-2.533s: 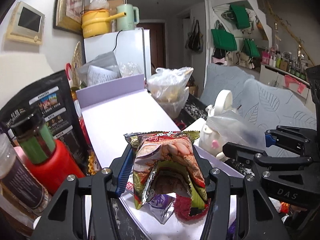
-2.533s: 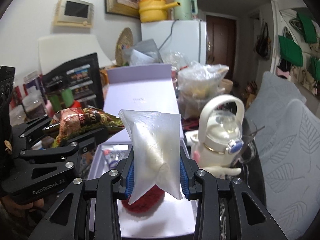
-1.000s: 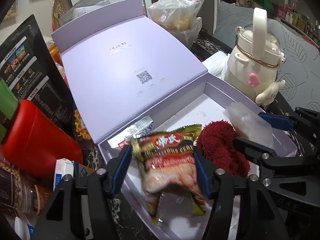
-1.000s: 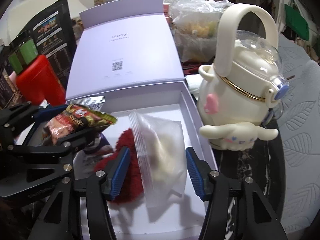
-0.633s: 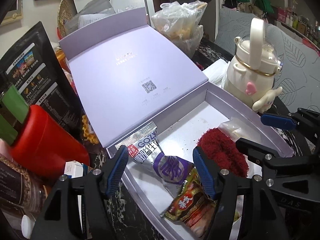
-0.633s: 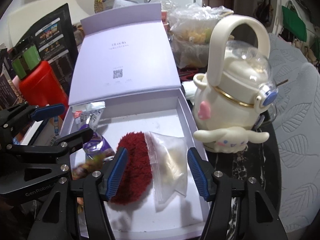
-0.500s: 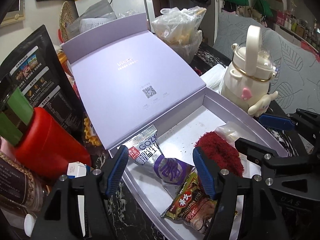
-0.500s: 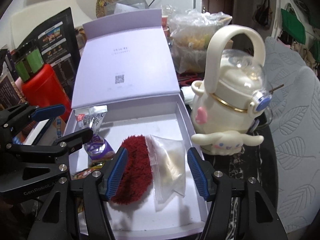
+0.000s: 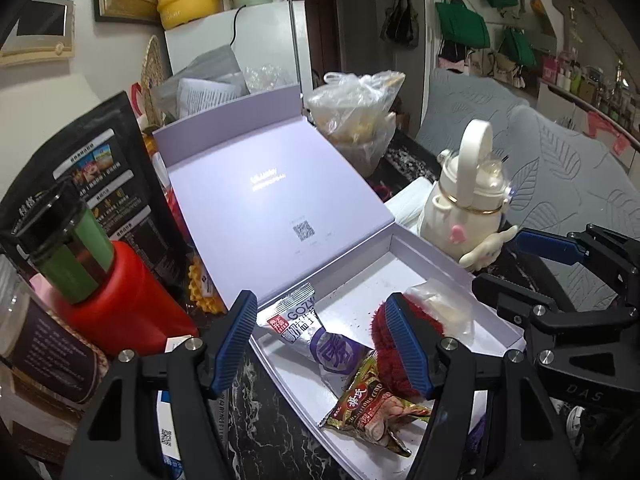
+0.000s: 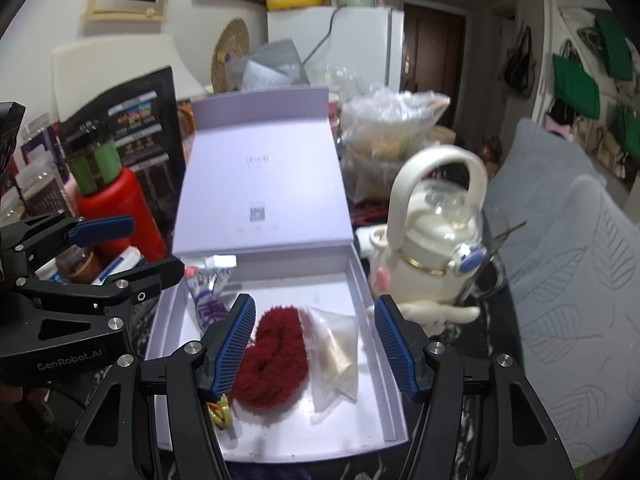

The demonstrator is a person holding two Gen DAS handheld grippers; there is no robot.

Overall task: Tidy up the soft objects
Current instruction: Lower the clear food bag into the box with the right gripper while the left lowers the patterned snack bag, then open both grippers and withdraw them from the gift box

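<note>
**Soft items lie in the lavender box, both grippers empty above it**

Lavender box [image 9: 452, 268] is the largest thing in play: it sits open just ahead of and below both grippers, its lid [image 9: 264, 200] leaning back on the far side, its long axis running left to right across the grippers' line of sight.

Inside, ahead of the right gripper [image 10: 316, 344], a red fluffy piece [image 10: 276, 356] lies between the jaws' line of sight, long axis pointing away from the gripper. Touching it on the right is a clear zip bag [image 10: 336, 344], also lying lengthwise away, seal end at the far side. Ahead of the left gripper [image 9: 328, 344] lie a silver-purple packet [image 9: 316, 340], running diagonally with its silver end toward the lid, and nearer, a green-red snack bag [image 9: 372, 404], roughly crosswise.

Both grippers stand partly open with nothing between the pads; the right one's jaws have just been opening, and the zip bag rests free on the box floor.

Judging by this, the placing step looks finished for these items. Next would be finding any remaining soft object outside the box, or closing the lid, which calls for reaching past the contents to its far edge without catching the cream kettle-shaped bottle [image 10: 436, 240] just right of the box.
</note>
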